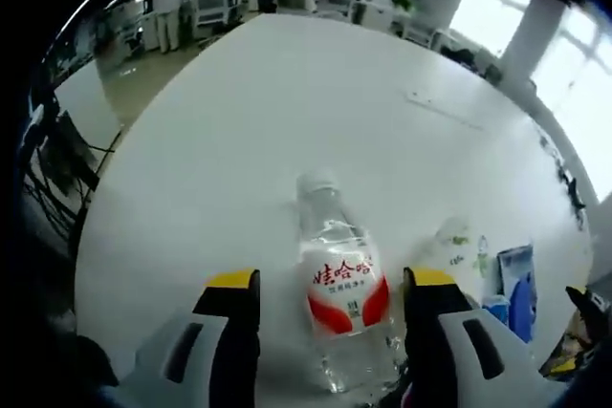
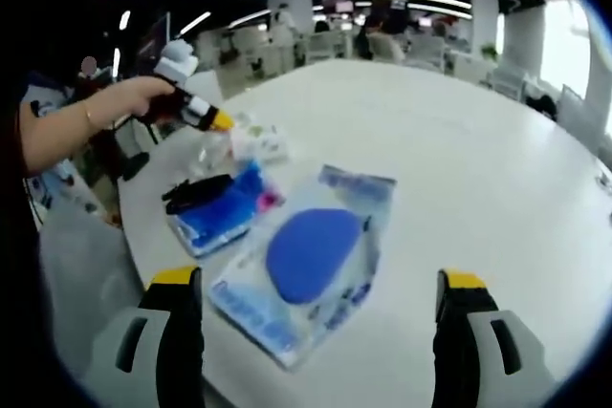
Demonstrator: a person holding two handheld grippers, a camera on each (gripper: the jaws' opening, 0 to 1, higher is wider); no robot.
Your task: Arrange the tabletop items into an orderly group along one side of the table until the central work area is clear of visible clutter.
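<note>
A clear water bottle [image 1: 342,279] with a red and white label stands between the jaws of my left gripper [image 1: 330,279], cap pointing away. The jaws are open, with a gap on the bottle's left side. Right of it lie a white packet with green print [image 1: 461,246] and a blue packet [image 1: 517,286]. My right gripper [image 2: 320,282] is open above a clear packet holding a blue oval pad [image 2: 314,257]. Beyond it lie a blue packet with a black item [image 2: 215,205] and the white packet [image 2: 260,145]. A hand holds the left gripper [image 2: 206,114] at the far left over the bottle [image 2: 212,152].
The big white round table [image 1: 287,112] stretches bare ahead of the bottle, with a flat white strip [image 1: 440,107] far off. Its edge [image 2: 143,236] runs close to the packets. Chairs and desks stand beyond the table, and a person [image 1: 170,2] stands at the back.
</note>
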